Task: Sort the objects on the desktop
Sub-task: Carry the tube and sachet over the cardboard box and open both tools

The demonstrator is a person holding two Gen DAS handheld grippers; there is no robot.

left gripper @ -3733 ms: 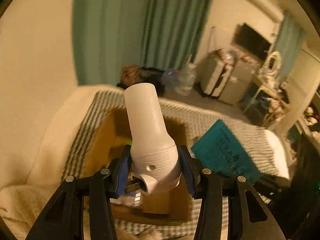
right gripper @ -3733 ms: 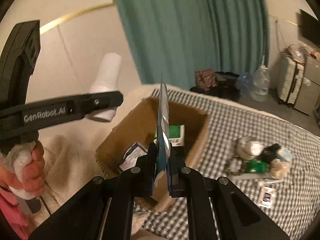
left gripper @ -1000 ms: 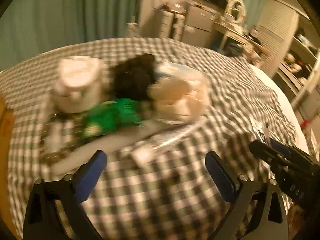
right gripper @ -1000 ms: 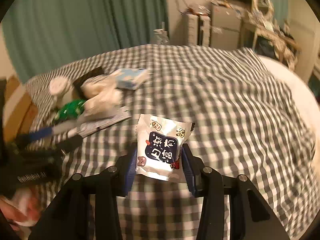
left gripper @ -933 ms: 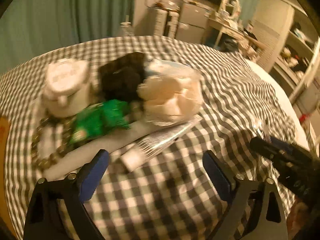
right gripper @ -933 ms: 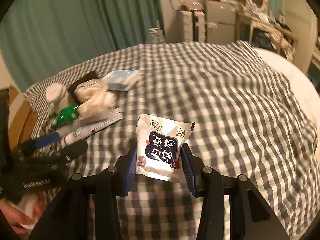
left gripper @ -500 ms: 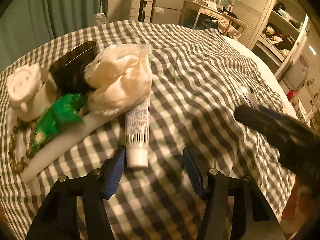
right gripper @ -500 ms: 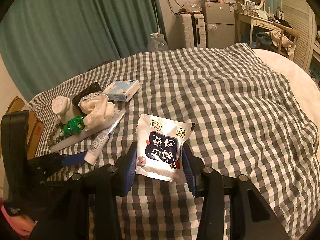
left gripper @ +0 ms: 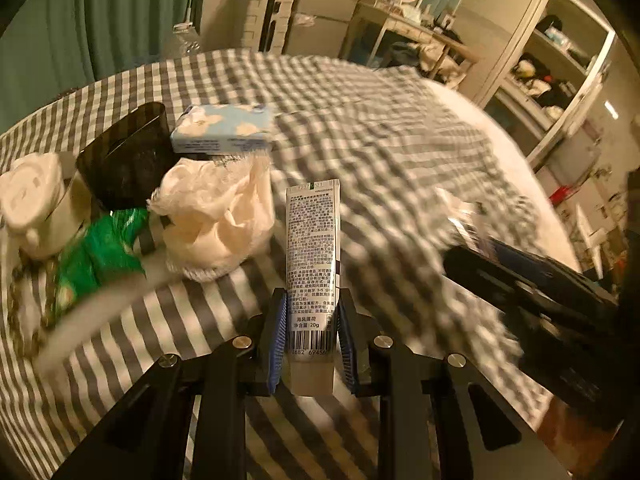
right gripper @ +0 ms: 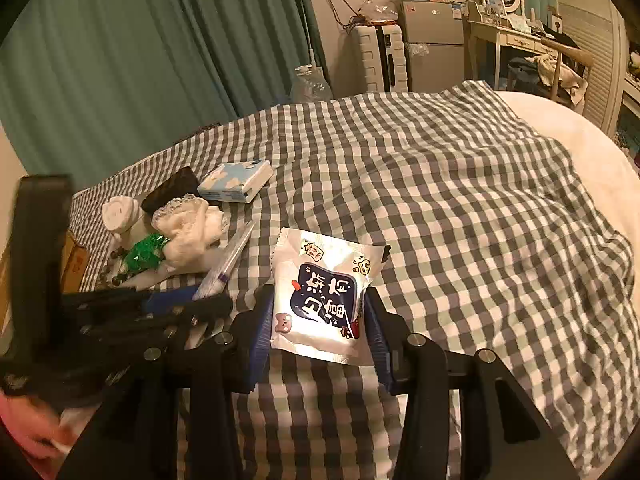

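Checked cloth (right gripper: 460,184) lies bare right of the clutter, up to its far edge. Left gripper (left gripper: 312,336) jaws are closing, pads on a tube (left gripper: 313,248) raised beside the pile (left gripper: 212,220). Right gripper (right gripper: 320,320) clamps a snack packet (right gripper: 324,292).

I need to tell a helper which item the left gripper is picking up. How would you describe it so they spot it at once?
On the checked cloth, look beside the heap holding a crumpled cream cloth and a green wrapper. The small tube lies between the pads of the left gripper, whose jaws are closing. It alone is slim, flat-ended and covered in fine print with a barcode.
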